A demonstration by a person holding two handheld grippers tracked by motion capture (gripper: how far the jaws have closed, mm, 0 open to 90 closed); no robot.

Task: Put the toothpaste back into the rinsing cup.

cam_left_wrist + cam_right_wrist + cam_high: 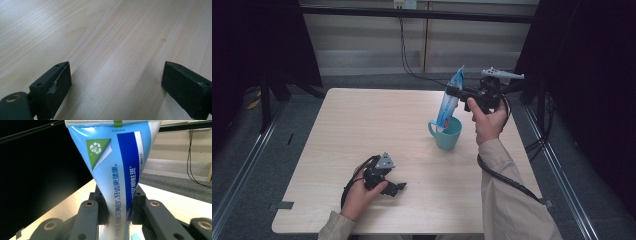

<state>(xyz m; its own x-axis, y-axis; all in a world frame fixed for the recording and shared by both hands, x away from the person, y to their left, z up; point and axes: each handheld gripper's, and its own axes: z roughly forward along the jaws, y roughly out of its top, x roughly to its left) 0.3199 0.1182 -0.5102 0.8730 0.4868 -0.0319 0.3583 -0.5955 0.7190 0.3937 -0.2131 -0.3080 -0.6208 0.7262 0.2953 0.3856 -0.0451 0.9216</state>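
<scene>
High view: our right tongs (455, 91) clamp the toothpaste tube (450, 100); we should lower it straight into the teal mug (447, 133), left tongs (398, 187) open.

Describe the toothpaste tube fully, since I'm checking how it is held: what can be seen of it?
The toothpaste tube is soft-looking plastic, light blue and white with a dark blue band, a green triangle and printed Chinese text. Its flat crimped end points up; it stands nearly upright, leaning slightly. Its lower end sits inside the teal mug on the table. The right claw is shut on its middle, pinching it from both sides.
</scene>
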